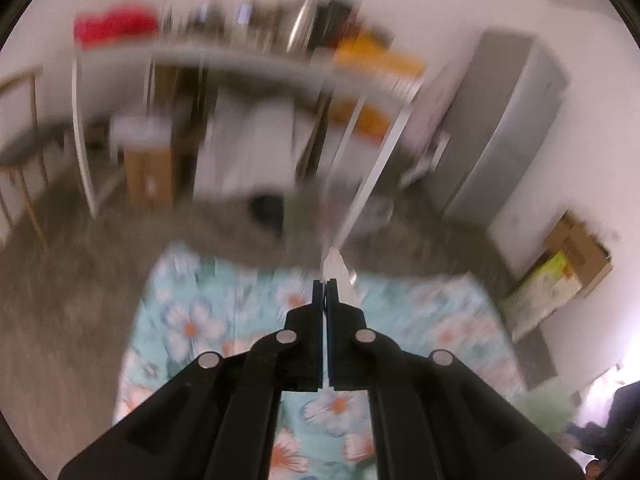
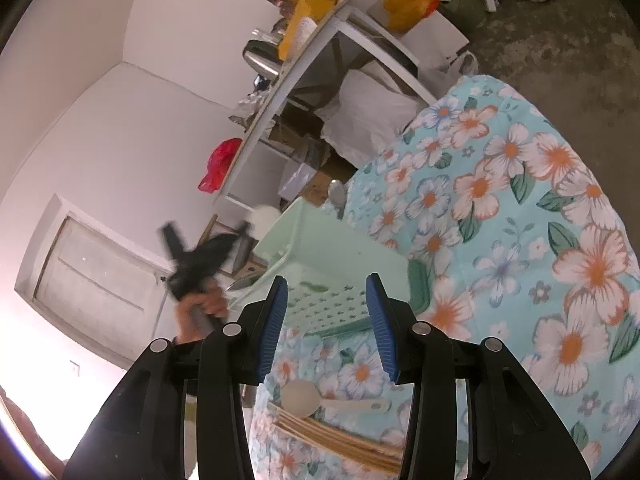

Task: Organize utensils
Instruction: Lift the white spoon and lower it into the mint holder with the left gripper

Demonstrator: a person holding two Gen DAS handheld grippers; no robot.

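Note:
My left gripper (image 1: 325,284) is shut on a thin white utensil (image 1: 340,276), whose end sticks out past the fingertips above the floral tablecloth (image 1: 192,320). In the right wrist view the same left gripper (image 2: 192,256) is blurred, raised left of the table in a hand (image 2: 204,304), with a white rounded end (image 2: 262,216) showing beyond it. My right gripper (image 2: 327,280) is open with nothing between its blue pads. It points at a mint green perforated basket (image 2: 332,248) on the cloth. Below the right gripper lie a white spoon (image 2: 304,394) and several bamboo chopsticks (image 2: 340,440).
A white shelf table (image 2: 304,64) crowded with yellow bags and kitchen things stands beyond the cloth-covered table (image 2: 520,200). A grey cabinet (image 1: 508,128), cardboard boxes (image 1: 576,256) and a wooden chair (image 1: 24,152) line the room. The floor (image 1: 80,264) is grey.

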